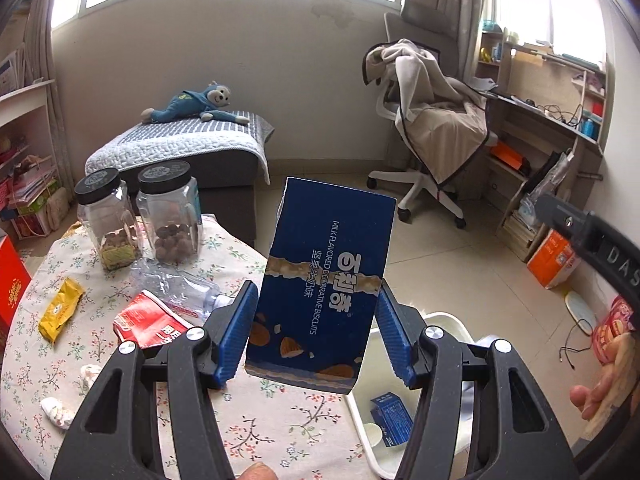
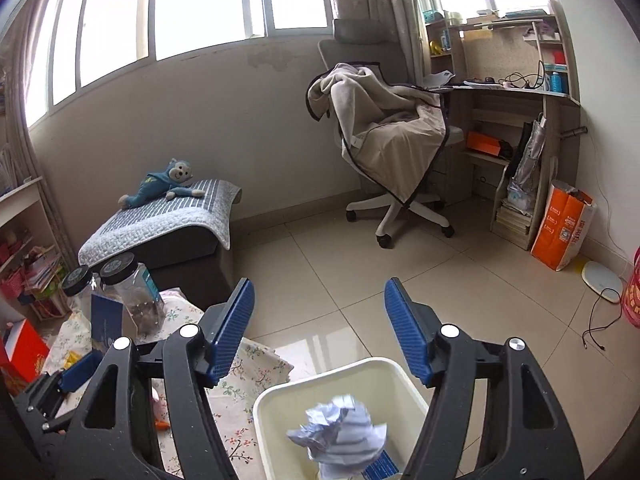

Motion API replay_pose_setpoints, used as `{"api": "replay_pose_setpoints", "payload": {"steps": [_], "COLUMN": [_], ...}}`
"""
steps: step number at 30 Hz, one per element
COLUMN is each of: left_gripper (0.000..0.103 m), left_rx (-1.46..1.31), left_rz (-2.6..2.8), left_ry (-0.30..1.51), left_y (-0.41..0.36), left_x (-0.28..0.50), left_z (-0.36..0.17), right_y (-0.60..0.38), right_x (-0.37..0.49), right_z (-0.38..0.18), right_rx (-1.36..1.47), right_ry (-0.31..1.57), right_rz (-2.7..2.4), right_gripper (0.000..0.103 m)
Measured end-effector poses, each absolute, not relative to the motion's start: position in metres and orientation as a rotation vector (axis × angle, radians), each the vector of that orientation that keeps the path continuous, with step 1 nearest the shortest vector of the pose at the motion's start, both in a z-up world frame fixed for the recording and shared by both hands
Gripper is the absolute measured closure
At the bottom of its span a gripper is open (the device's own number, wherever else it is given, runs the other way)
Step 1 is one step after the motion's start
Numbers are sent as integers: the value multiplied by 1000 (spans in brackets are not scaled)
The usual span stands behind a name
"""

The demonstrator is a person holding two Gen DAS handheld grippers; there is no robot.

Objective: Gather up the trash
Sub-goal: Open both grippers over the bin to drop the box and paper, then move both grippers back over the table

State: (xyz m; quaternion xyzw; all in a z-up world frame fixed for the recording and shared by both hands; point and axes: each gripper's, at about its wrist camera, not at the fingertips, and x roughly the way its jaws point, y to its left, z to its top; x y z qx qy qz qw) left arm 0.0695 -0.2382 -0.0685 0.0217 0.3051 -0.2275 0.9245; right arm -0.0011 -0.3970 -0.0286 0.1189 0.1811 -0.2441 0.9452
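Your left hand-held gripper (image 1: 316, 332) is clamped on a blue biscuit box (image 1: 324, 280), its pads pressing both long sides. You hold the box upright and a little tilted above the edge of the worktop (image 1: 260, 420), just left of the white bin (image 2: 280, 396). Your right hand-held gripper (image 2: 320, 328) stands with its jaws apart and nothing between them, directly above the bin. A crumpled ball of pale paper (image 2: 340, 428) sits in the bin's mouth under those jaws; you cannot tell whether it is at rest or in mid-air. A small blue carton (image 1: 390, 416) lies at the bottom of the bin.

On the flowered cloth of the worktop, left of the bin, trash remains: a red wrapper (image 1: 150, 322), a yellow packet (image 1: 62, 308) further left, a crushed clear plastic bottle (image 1: 180, 288) just behind the red wrapper, and two white crumpled scraps (image 1: 58, 412) near the worktop's near-left edge. Two clear jars with black lids (image 1: 168, 212) stand at the far side of the worktop, beyond the bottle. Part of your hand (image 1: 600, 388) shows to the right of the bin.
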Motion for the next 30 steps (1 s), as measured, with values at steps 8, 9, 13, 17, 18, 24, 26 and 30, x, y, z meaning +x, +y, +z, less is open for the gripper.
{"api": "replay_pose_setpoints", "payload": {"steps": [8,9,13,17,18,24,26,30], "left_gripper": [45,44,33,15,15,14,12,10], "left_rx": [87,91,105,97,102,96,90,68], "left_rz": [-549,-560,-616,-616,-613,-519,-482,-410], "left_ry": [672,675,694,658,656,608,580,525], "left_y": [-282,-287,-303,-305,-305,-288,-278,-256], "left_x": [55,53,46,39,38,43,44,46], "left_z": [-80,-80,-80,-75,-74,-62,-56,-42], "right_y": [-413,-414,-424,-432,-434,-422,-415,-399], "right_x": [-35,-41,-56,-63,-64,-61,-57,-45], "right_z": [-12,-10,-5,-5,-5,-7,-8,-10], "right_rx": [282,284,305,327,331,271,239,180], "right_ry": [206,185,122,103,103,118,128,158], "right_rz": [-602,-620,-679,-714,-716,-718,-711,-689], "right_gripper": [15,13,7,7,7,7,7,7]}}
